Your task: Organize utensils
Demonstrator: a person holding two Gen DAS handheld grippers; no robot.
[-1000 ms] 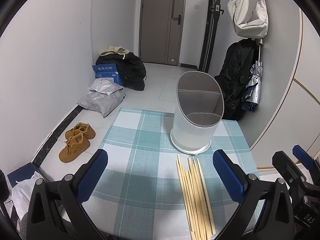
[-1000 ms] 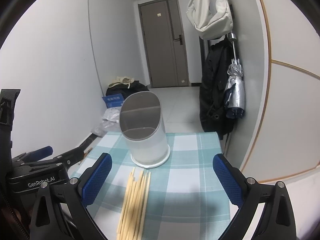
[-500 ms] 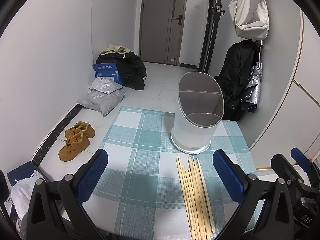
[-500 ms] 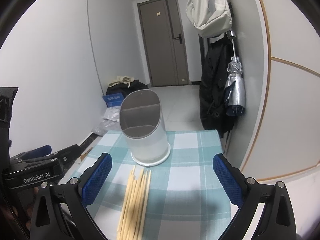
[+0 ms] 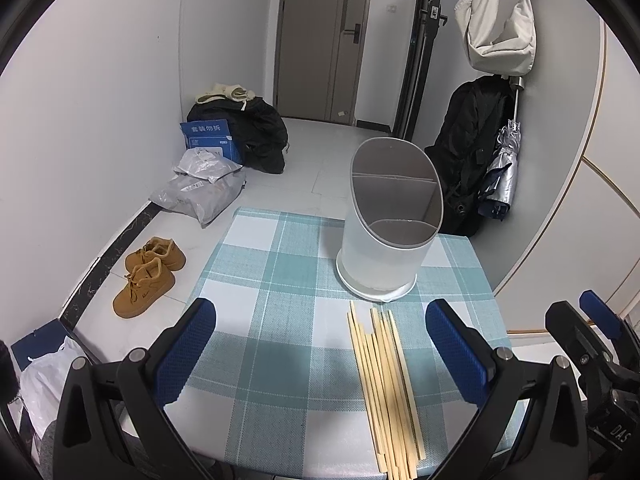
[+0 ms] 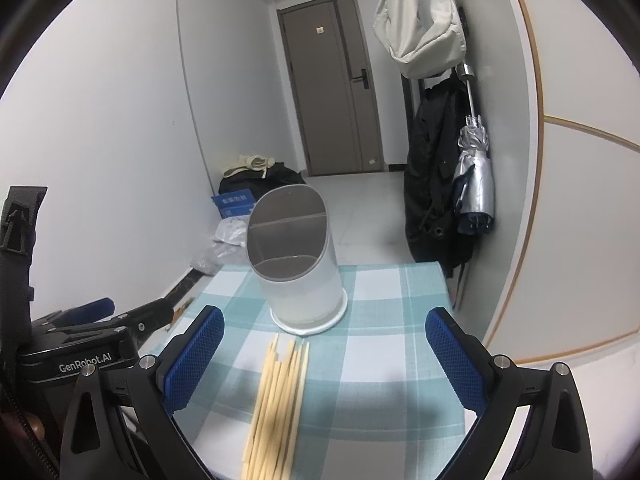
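Note:
Several pale wooden chopsticks (image 5: 386,384) lie side by side on the checked tablecloth (image 5: 280,280), pointing at a white slant-topped utensil holder (image 5: 390,224) with divided compartments, all of them empty. My left gripper (image 5: 320,352) hovers open above the near table edge, with the chopsticks nearer its right finger. In the right wrist view the chopsticks (image 6: 280,396) lie between and below the wide-open fingers of my right gripper (image 6: 324,356), and the holder (image 6: 298,264) stands just beyond them. Neither gripper holds anything.
The small table (image 6: 404,292) stands against a curved wall on the right, where a black coat (image 6: 434,172), a silver umbrella (image 6: 474,184) and a white bag (image 6: 420,24) hang. On the floor to the left are brown shoes (image 5: 148,276), parcels (image 5: 200,192) and a black bag (image 5: 256,132).
My right gripper has tilted down and drawn slightly nearer the chopsticks, which are blurred now. The left gripper has shifted only a little. Nothing on the table has moved.

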